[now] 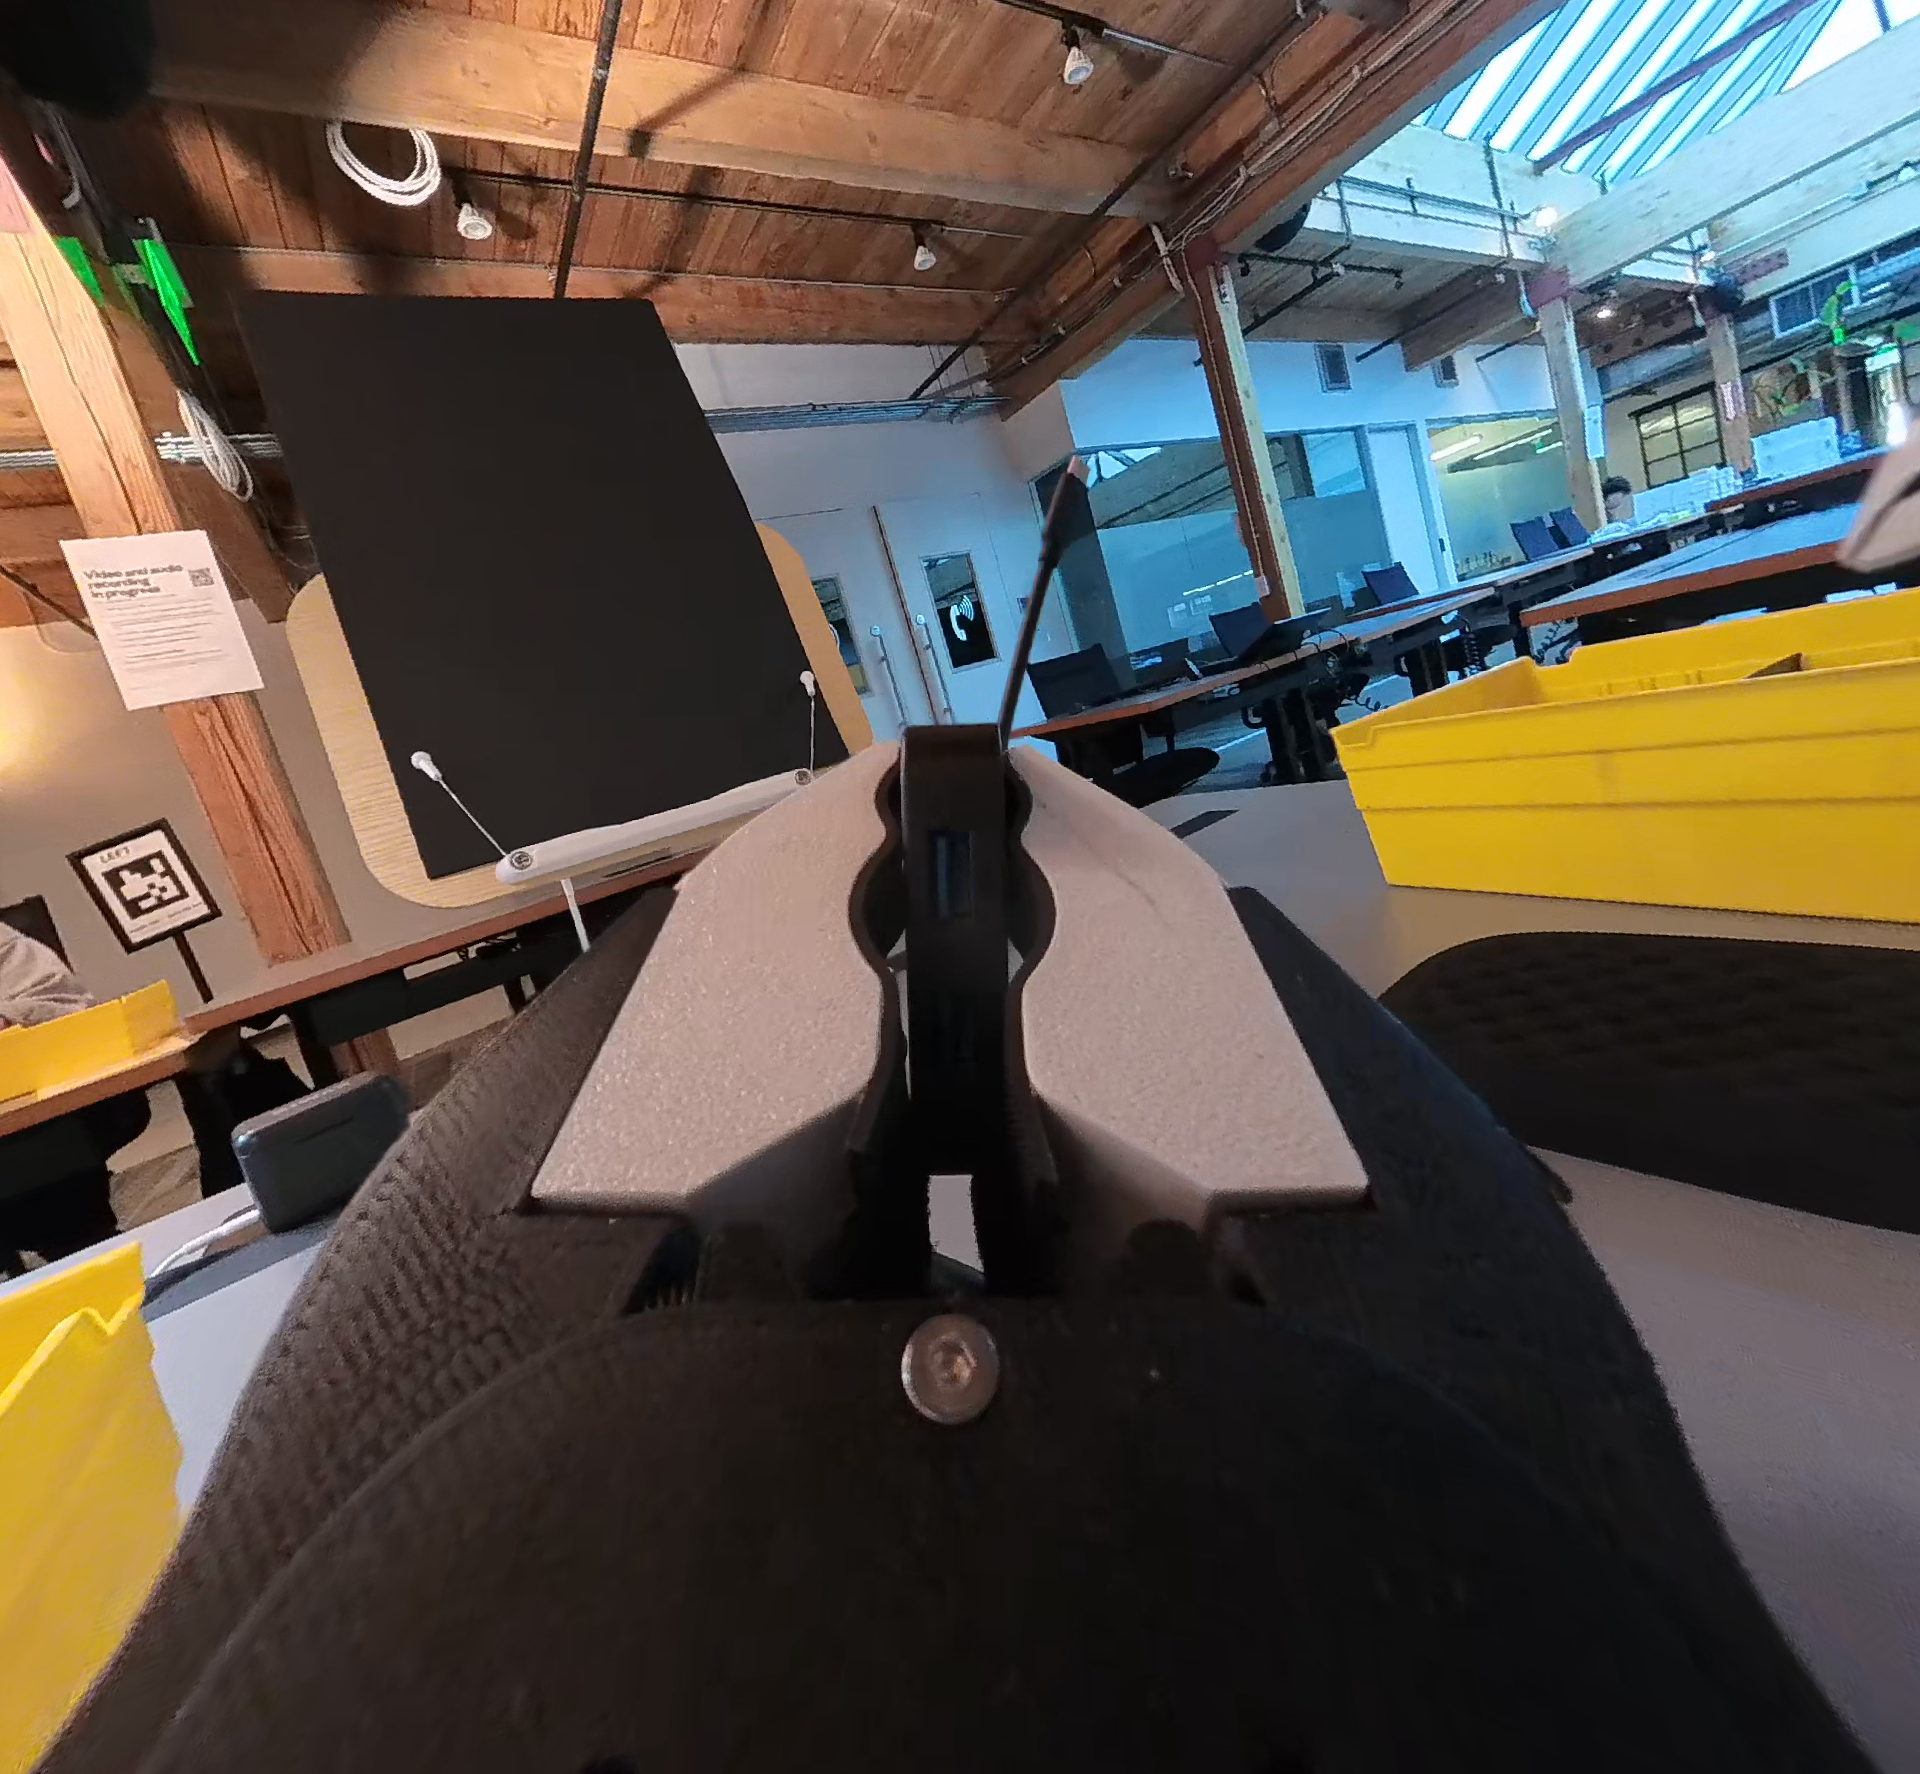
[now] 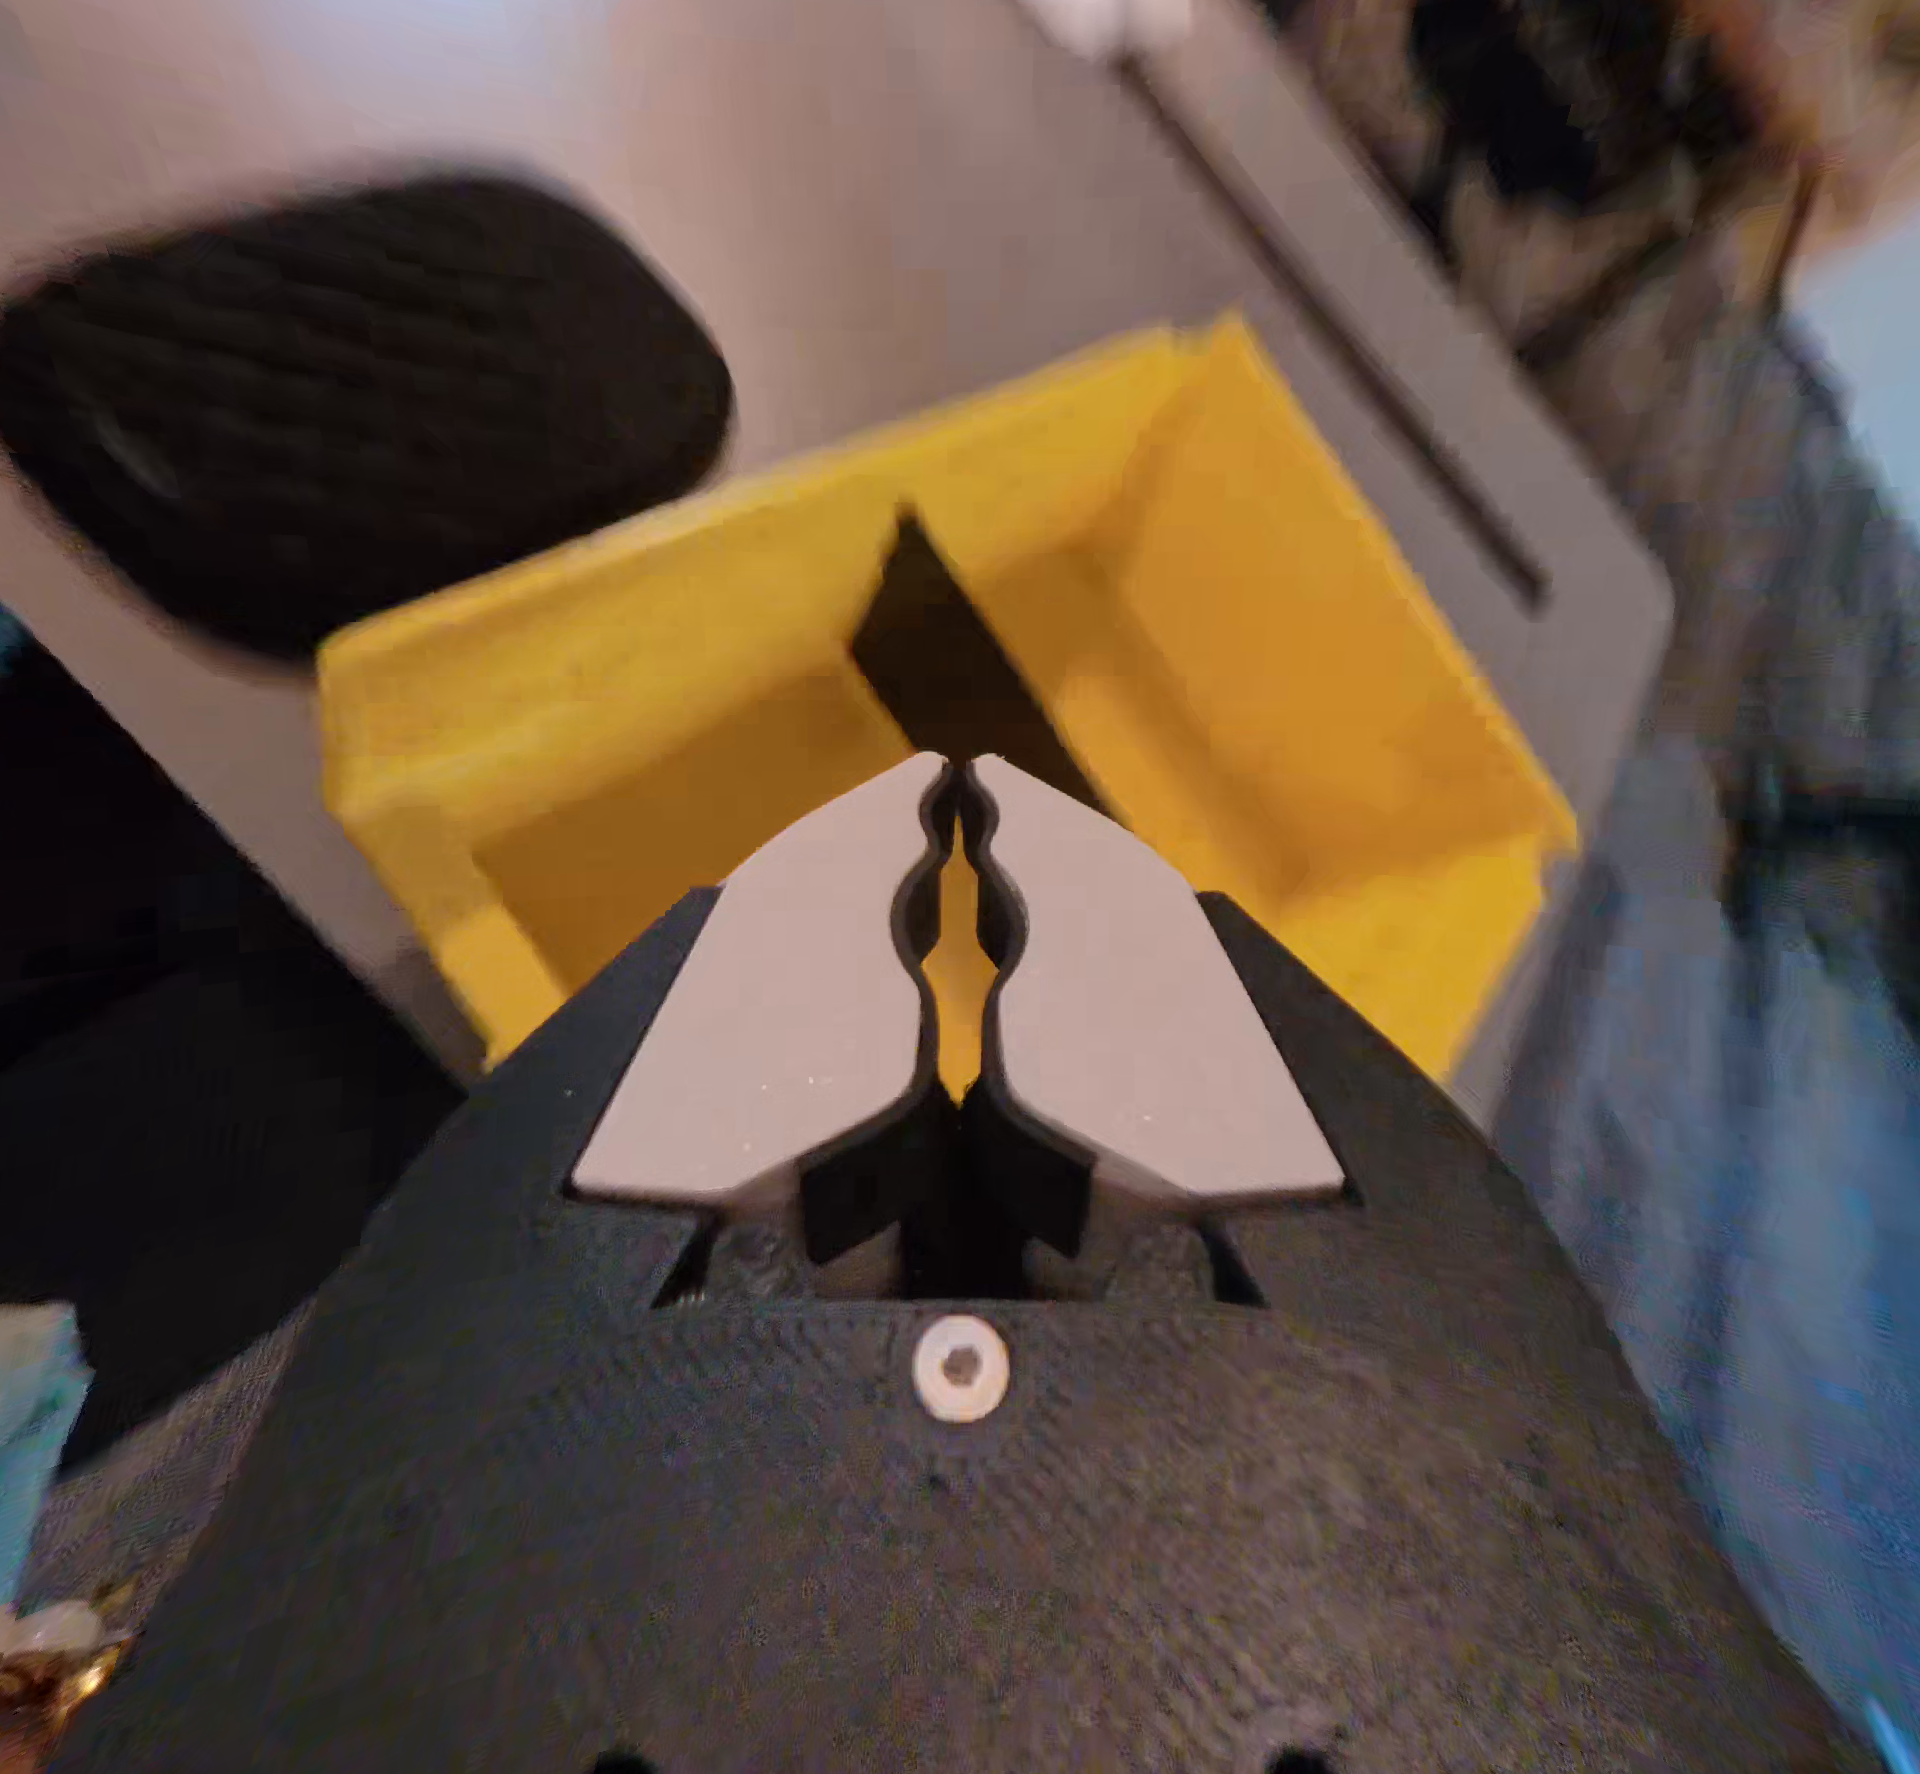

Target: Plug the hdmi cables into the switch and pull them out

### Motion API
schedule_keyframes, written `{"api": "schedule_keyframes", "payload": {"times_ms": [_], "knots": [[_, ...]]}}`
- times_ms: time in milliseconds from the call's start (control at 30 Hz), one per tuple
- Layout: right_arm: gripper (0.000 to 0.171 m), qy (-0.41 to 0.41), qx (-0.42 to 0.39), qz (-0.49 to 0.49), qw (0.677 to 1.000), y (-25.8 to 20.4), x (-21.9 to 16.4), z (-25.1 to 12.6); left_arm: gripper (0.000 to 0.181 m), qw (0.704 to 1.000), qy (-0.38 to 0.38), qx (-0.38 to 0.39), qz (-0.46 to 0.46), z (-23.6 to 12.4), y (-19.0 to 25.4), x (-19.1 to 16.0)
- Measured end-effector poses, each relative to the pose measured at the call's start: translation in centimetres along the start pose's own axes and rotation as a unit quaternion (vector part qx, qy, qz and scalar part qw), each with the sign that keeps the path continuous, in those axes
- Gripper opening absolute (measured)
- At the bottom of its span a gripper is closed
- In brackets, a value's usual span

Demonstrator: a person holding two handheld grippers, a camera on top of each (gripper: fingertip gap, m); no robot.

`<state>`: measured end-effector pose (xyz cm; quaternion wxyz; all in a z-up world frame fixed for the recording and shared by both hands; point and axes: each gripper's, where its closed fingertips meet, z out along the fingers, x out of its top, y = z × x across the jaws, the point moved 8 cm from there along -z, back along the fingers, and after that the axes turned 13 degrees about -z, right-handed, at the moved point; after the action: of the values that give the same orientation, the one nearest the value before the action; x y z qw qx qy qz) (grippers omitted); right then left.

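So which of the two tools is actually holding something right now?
The left tool: its grey fingers are clamped on the black switch, thin cable rising behind. The right tool is shut on nothing, above the yellow bin.

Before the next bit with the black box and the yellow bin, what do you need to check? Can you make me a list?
1. Left gripper clamped on the black switch: ok.
2. Switch upright, a port facing the camera: ok.
3. Thin black cable rising from the switch's top, attached: ok.
4. Right gripper empty, fingers nearly closed: not ok for grabbing a plug yet.
5. HDMI cable ready to pick up in the yellow bin: cannot tell; view blurred, only a dark divider shows.
6. Right gripper steady: not ok, picture smeared.
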<state>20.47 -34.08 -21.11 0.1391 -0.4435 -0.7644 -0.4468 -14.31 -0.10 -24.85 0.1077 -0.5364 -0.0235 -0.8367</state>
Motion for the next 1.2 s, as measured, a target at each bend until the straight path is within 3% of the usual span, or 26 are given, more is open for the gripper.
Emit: {"api": "schedule_keyframes", "payload": {"times_ms": [33,133,200,367,467,633,900,1100,1200], "knots": [[0.0,0.095,-0.004,-0.002,0.995,0.6,0.2,0.4,0.014,1.0,-0.003,-0.001,-0.002,0.1,0.0,0.0],[0.002,0.329,-0.033,0.002,0.944,1.8,3.1,-1.2,0.014,1.0,-0.017,-0.004,0.008,0.2,0.1,-0.4],[0.003,0.38,-0.057,-0.036,0.922,1.3,5.1,-2.8,0.014,1.0,-0.023,-0.008,0.012,0.3,0.2,-0.6],[0.015,0.227,-0.021,-0.1,0.969,-2.6,7.1,-3.8,0.014,0.999,-0.041,-0.021,0.018,0.7,0.6,-0.9],[0.02,0.17,0.004,-0.161,0.972,-5.8,7.7,-3.2,0.014,0.998,-0.044,-0.023,0.04,0.6,0.9,-1.0],[0.021,0.196,0.046,-0.202,0.959,-7.7,11.1,-1.6,0.014,0.996,-0.046,-0.027,0.074,0.6,1.4,-1.1],[0.026,0.116,0.116,-0.243,0.956,-9.2,12.8,2.2,0.014,0.994,-0.063,-0.022,0.087,0.8,1.1,-1.5],[0.034,0.116,0.063,-0.22,0.966,-7.4,12.0,0.6,0.014,0.994,-0.073,-0.01,0.081,0.8,0.9,-1.8],[0.04,0.079,0.014,-0.183,0.98,-6.1,10.0,-1.8,0.014,0.993,-0.081,-0.003,0.083,0.6,0.8,-2.1]]}}
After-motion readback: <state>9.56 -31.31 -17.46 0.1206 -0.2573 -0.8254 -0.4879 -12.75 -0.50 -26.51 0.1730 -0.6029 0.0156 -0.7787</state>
